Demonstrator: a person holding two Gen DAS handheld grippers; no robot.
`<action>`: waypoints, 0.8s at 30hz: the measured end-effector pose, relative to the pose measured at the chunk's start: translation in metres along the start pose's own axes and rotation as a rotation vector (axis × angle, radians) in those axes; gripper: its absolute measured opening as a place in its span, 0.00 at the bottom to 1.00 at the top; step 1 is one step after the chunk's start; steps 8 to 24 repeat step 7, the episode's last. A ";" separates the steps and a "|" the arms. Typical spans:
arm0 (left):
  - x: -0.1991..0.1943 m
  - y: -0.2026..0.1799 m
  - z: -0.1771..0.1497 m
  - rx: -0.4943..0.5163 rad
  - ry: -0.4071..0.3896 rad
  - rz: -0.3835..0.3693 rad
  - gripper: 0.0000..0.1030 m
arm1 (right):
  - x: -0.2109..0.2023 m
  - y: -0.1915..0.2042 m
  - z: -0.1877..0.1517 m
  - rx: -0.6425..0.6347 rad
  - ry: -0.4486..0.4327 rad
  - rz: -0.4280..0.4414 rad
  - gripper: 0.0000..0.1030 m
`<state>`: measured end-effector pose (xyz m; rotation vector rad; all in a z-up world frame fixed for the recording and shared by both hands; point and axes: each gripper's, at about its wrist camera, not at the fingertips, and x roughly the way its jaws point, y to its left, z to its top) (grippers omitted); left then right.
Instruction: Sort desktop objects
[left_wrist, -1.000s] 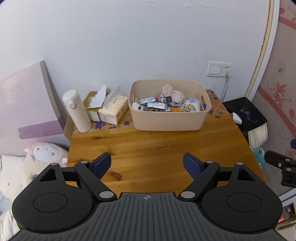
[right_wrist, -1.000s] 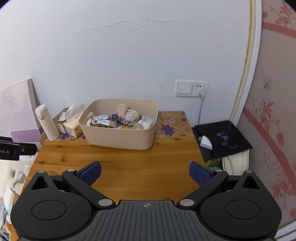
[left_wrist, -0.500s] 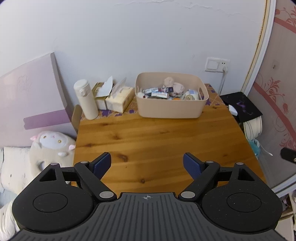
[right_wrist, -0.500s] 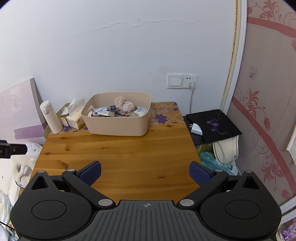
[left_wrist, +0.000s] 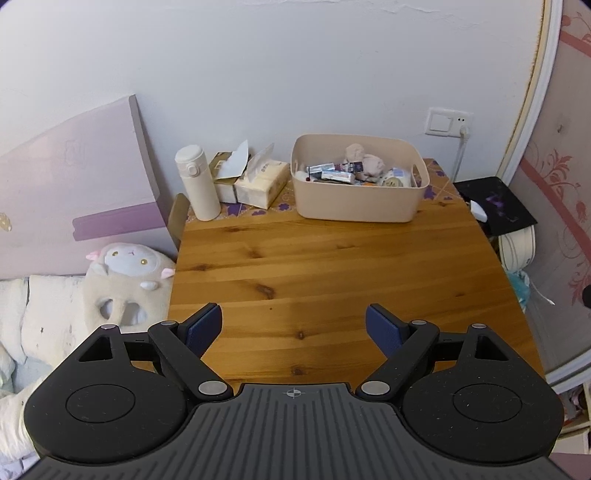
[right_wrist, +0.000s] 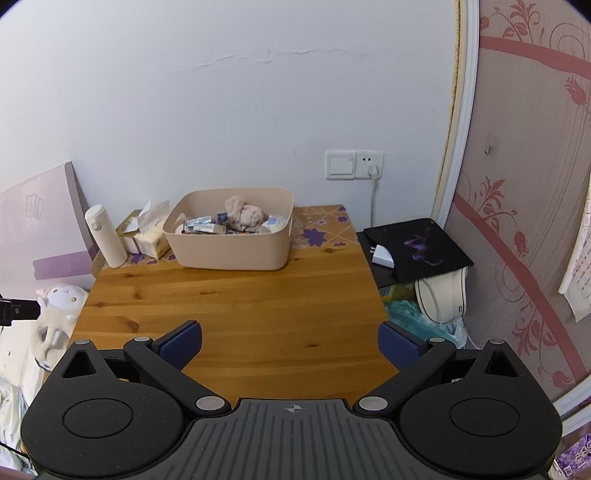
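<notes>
The left hand-held gripper (left_wrist: 294, 328) hangs above the near part of the bare wooden desk (left_wrist: 332, 266) with its blue-padded fingers (left_wrist: 202, 326) spread wide and nothing between them. The right hand-held gripper (right_wrist: 290, 345) is likewise spread and empty, over the desk's near right edge. At the far side of the desk, close to the white wall, stands a beige rectangular plastic bin (left_wrist: 356, 201) filled with small items: flat packets, tubes and a crumpled pinkish cloth (left_wrist: 364, 162). Just left of the bin lie two tissue packs (left_wrist: 258, 181), side by side, and beside them an upright cream insulated bottle (left_wrist: 196, 182). Left of the desk a plush sheep toy (left_wrist: 127, 280) sits on bedding. To the right, off the desk, a black mat (right_wrist: 417, 247) carries a white charger (right_wrist: 382, 254).
</notes>
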<state>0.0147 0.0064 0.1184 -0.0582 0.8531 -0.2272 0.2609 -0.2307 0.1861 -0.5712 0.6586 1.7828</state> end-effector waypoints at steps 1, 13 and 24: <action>0.000 0.001 0.000 -0.004 0.001 -0.001 0.84 | 0.001 -0.001 0.000 0.000 0.004 0.001 1.00; 0.001 0.000 0.004 -0.007 0.003 -0.007 0.84 | 0.012 -0.002 0.003 -0.012 0.024 0.007 1.00; 0.001 0.000 0.004 -0.007 0.003 -0.007 0.84 | 0.012 -0.002 0.003 -0.012 0.024 0.007 1.00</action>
